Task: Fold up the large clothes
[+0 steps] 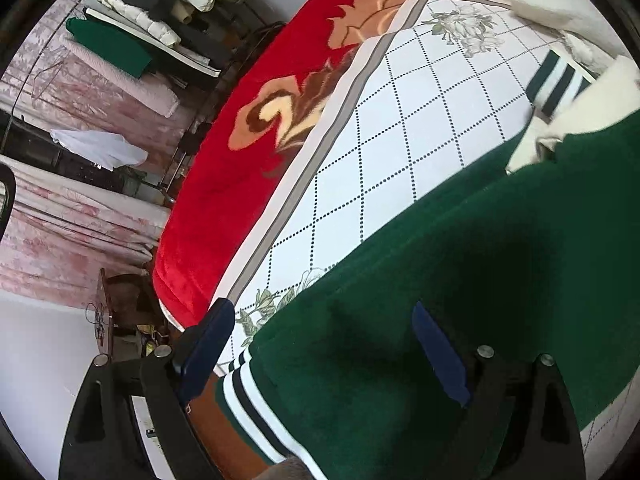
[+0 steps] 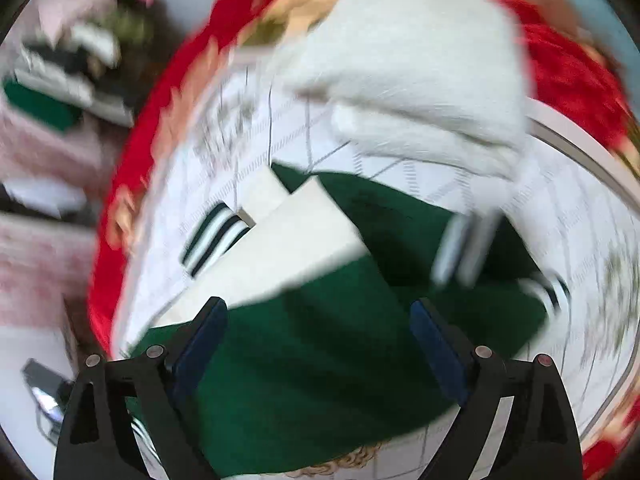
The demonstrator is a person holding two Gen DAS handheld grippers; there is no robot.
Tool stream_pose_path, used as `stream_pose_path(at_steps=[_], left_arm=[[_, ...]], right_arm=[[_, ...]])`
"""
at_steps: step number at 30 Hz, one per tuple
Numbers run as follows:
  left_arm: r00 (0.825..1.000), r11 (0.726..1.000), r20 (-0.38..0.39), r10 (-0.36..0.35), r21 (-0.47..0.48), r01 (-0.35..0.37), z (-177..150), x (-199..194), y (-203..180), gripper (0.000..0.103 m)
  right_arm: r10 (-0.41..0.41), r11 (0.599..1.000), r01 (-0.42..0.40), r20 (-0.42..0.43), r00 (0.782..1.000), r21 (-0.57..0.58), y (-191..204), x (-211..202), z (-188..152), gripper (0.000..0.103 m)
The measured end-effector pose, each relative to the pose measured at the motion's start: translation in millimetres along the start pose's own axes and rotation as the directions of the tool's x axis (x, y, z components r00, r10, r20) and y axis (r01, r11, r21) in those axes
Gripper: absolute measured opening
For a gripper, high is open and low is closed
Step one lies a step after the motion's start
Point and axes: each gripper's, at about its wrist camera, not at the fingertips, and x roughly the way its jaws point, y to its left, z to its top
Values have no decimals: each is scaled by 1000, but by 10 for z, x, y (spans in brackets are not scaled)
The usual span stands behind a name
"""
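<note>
A dark green jacket [image 1: 440, 264] with cream sleeves and green-and-white striped cuffs lies on a white sheet with a dotted diamond pattern [image 1: 400, 136]. My left gripper [image 1: 324, 320] is open just above the green body near its striped hem [image 1: 248, 404]. In the blurred right wrist view the same jacket [image 2: 320, 360] lies below my open right gripper [image 2: 318, 316]. A cream sleeve [image 2: 288, 248] with a striped cuff [image 2: 216, 236] is folded across the green body. Neither gripper holds cloth.
A red floral blanket [image 1: 240, 152] runs along the sheet's far edge. A white fluffy garment [image 2: 420, 80] lies beyond the jacket. A rack with folded clothes [image 1: 152, 24] stands in the room to the left, by pink curtains [image 1: 60, 216].
</note>
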Motion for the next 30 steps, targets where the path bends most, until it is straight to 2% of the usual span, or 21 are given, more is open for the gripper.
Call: stream_pose_path(at_steps=[1,2,3,4,6,9,13,16,17,18,19,20,22,23,24,25,26,27,29,30], left_arm=[[1000,1000,-1,-3,-6,3,12,29,9,91],[1000,1000,-3,-6,-12,6,18,53,19,91],[1000,1000,-2,-11,-21,11,28,80,33,91],[1000,999,-3,-21,-31,21,37,112,59,91],[999,998,-4,-40,-44,40,45,149,94,91],[998,996,-9,-66,-57,65,49,223,150,91],[996,995,-33,-89,-59,87,45,369,191,91],[995,995,-48,-82,-54,80,49,480,206,91],[995,996,-54,-79,-52,76,48,515,211,91],[995,996,-63,-79,-52,76,47,549,218,91],[994,995,-74,-84,-55,80,44,571,235,91],[993,994,-76,-93,-61,88,43,569,257,91],[991,990,-69,-118,-81,112,43,520,304,91],[989,988,-61,-135,-88,129,44,479,312,91],[987,985,-51,-151,-92,146,46,426,307,91],[986,983,-36,-164,-94,160,50,353,283,91],[985,981,-22,-173,-94,170,60,293,249,91],[984,980,-5,-179,-92,177,75,228,191,91],[981,977,10,-195,-82,195,114,156,65,91],[979,976,6,-205,-68,205,138,135,-25,91]], right_arm=[[-1,1000,0,-73,997,-13,29,191,118,93],[-8,1000,6,-132,991,-16,77,357,172,76],[-28,1000,26,-155,988,-13,123,465,235,32],[-5,1000,5,-160,987,-3,179,502,283,11],[8,1000,-8,-117,993,-8,304,422,349,10],[-4,997,1,-36,999,-75,660,117,472,10],[-52,972,47,-17,999,-229,1261,-78,777,10],[-100,958,93,-13,995,-271,1532,133,999,10],[-142,944,135,-3,990,-303,1614,336,1095,10],[-154,945,141,-19,988,-296,1609,482,1152,11],[-136,963,119,-52,989,-241,1532,628,1223,12],[-95,980,81,-70,993,-180,1434,669,1265,13],[20,997,-24,-44,999,-77,1227,534,1258,18],[109,994,-109,12,994,-9,1040,330,1170,27],[149,988,-152,66,987,33,875,156,1058,46],[167,982,-175,119,979,68,709,-13,920,59],[170,977,-187,157,973,99,559,-142,788,84],[149,971,-183,211,966,154,309,-304,553,91],[109,951,-178,263,959,254,-112,-450,156,91],[96,927,-187,277,956,326,-378,-445,-94,91]])
